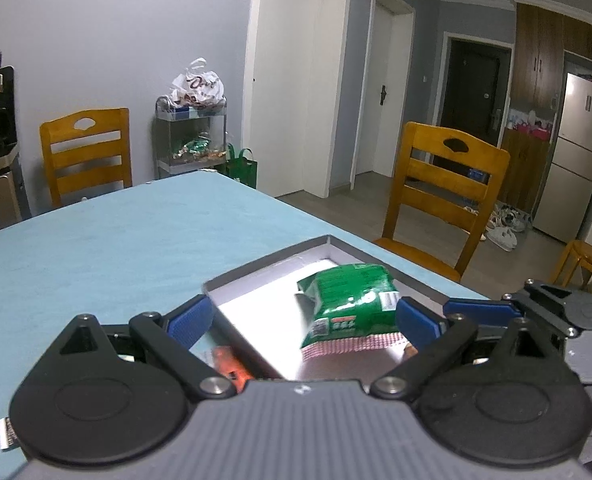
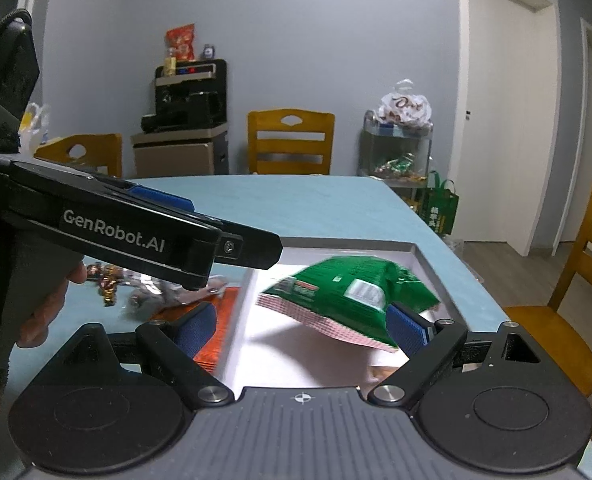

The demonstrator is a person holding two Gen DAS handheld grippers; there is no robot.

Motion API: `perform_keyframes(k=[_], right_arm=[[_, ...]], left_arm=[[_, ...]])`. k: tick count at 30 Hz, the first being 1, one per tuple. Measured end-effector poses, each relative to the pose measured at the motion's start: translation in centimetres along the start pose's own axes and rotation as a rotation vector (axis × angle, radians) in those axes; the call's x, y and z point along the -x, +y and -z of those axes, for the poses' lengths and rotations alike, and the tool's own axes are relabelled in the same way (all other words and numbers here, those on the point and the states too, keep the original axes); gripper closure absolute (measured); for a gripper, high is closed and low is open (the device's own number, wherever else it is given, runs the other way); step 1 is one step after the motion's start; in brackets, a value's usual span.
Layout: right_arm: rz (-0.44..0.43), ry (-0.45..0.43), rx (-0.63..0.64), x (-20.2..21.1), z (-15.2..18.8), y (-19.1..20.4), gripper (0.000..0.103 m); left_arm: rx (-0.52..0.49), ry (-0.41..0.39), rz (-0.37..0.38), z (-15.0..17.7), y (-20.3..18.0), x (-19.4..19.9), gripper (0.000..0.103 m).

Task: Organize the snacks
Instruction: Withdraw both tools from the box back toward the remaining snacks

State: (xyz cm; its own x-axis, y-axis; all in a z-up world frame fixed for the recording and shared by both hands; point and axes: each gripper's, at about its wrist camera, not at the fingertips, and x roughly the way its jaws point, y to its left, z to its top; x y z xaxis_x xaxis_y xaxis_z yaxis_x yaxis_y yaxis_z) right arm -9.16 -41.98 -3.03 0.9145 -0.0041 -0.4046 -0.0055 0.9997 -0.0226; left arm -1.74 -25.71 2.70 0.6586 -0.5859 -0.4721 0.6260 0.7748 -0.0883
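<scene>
A green snack bag (image 1: 348,304) with a red-checked edge is in the shallow grey box (image 1: 256,270) on the blue table. In the right wrist view the bag (image 2: 348,300) looks blurred, tilted above the box floor (image 2: 296,356), free of both pads. My right gripper (image 2: 302,326) is open over the box; its right pad (image 2: 406,330) is beside the bag. My left gripper (image 1: 302,320) is open over the box's near left edge; it also shows from the side in the right wrist view (image 2: 168,236). An orange packet (image 2: 220,320) lies left of the box.
Several small wrapped candies (image 2: 108,284) and a foil wrapper lie on the table left of the box. Wooden chairs (image 1: 440,200) stand around the table. A wire cart with snacks (image 1: 194,136) stands by the far wall. The table edge (image 2: 472,276) runs close to the box's right side.
</scene>
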Motion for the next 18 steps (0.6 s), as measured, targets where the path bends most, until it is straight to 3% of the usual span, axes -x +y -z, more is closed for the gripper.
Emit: perform_keyframes(k=[18], right_arm=[[-0.073,0.028,0.058,-0.9,-1.4,5.4,0.010]], left_arm=[[0.001,-0.038,-0.067,2.6,4.2,6.6,0.003]])
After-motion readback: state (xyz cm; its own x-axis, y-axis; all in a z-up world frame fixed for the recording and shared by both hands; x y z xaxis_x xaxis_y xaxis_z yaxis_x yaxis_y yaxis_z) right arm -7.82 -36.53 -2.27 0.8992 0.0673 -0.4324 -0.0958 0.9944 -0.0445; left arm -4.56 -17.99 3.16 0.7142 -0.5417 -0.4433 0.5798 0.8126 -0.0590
